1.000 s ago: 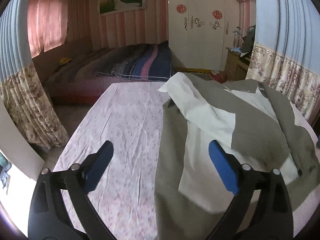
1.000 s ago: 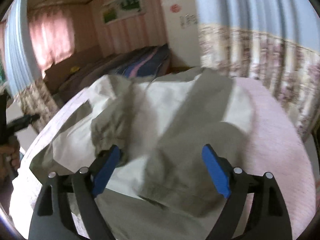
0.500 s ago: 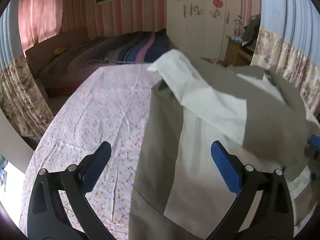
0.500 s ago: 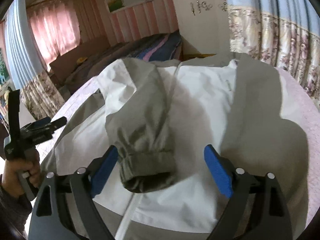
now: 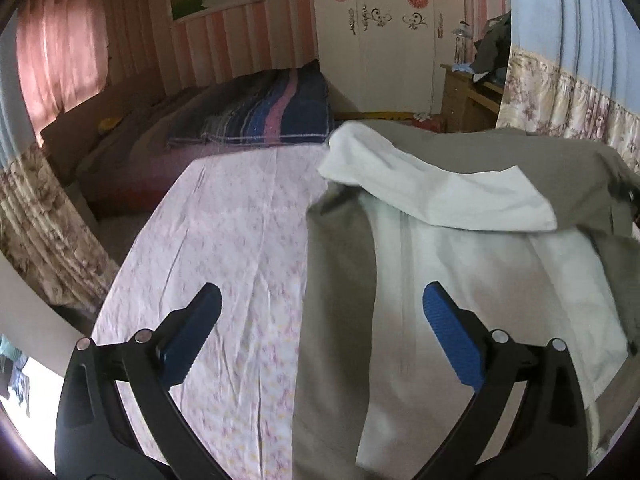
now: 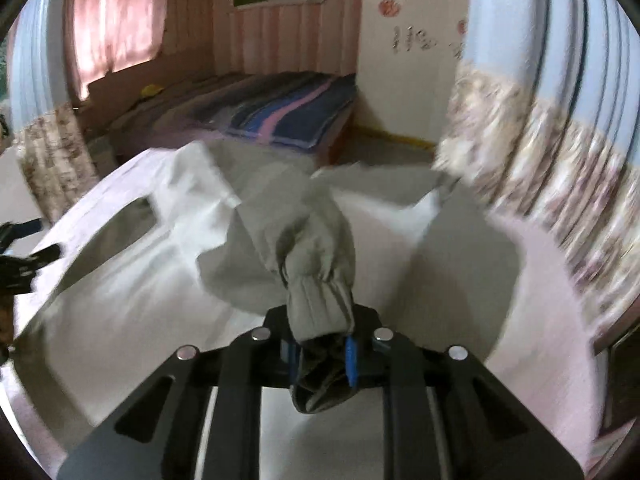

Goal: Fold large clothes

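One striped bed [image 5: 256, 116], floral curtains [image 5: 560, 104] behind jacket [image 5: 460, 280]

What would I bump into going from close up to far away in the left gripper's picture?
Left gripper → olive and white jacket on the flowered sheet → striped blanket on the far bed → white wardrobe.

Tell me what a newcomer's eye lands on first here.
The grey ribbed sleeve cuff bunched between the pads of the closing right tool, low in the right wrist view. Next, the grey-and-white jacket spread over the pink floral sheet, with the left tool open above its edge.
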The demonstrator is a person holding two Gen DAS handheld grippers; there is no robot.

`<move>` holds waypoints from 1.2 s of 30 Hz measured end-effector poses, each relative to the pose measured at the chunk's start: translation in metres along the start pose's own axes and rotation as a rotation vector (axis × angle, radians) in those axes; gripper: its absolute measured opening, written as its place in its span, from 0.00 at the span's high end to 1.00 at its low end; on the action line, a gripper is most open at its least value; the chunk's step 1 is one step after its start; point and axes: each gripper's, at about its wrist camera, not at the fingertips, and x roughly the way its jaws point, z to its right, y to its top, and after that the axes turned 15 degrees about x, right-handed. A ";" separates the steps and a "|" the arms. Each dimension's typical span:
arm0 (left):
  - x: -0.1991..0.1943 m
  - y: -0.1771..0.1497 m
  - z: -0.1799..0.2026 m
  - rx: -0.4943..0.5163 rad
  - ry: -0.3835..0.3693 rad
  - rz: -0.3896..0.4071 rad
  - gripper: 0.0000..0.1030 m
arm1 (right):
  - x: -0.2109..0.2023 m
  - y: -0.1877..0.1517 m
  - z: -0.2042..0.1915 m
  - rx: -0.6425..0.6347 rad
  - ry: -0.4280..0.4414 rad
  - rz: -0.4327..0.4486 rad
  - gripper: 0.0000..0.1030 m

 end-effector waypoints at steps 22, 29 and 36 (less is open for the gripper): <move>0.215 0.161 0.028 -0.009 0.150 -0.139 0.04 | 0.159 0.080 0.070 0.039 0.037 -0.164 0.75; 0.259 0.133 0.009 0.065 0.338 -0.262 0.24 | 0.195 0.084 0.062 0.083 0.055 -0.220 0.74; 0.258 0.132 0.003 0.059 0.425 -0.284 0.17 | 0.215 0.073 0.071 0.030 0.012 -0.265 0.59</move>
